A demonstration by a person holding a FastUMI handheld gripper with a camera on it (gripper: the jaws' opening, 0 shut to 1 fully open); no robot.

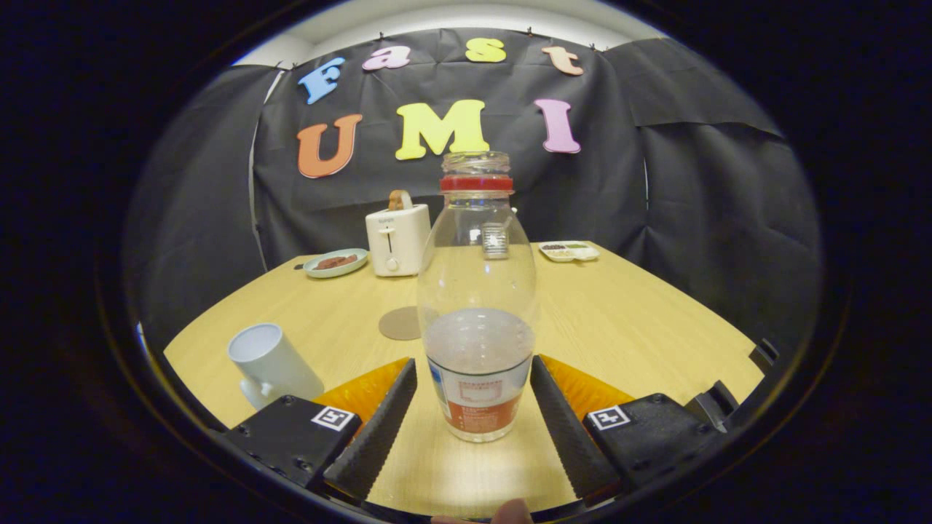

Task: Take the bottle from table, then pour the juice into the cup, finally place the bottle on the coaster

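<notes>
We see the bottle point(477, 306) upright on the tabletop point(626, 320) near its front edge, between the fingers of our released tongs point(475, 377), neither finger touching it. It is clear plastic, uncapped, with a red neck ring and an orange-and-white label too blurred to read; pale liquid fills its lower part. The coaster point(400, 323) lies just behind it. A white cup point(271, 364) stands toward the left edge. A toaster point(397, 237), plate point(335, 263) and tray point(569, 251) sit along the far edge.

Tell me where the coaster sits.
Gripper view: the coaster lies flat on the table beyond the open claw, partly behind the bottle, ahead of the toaster.
</notes>
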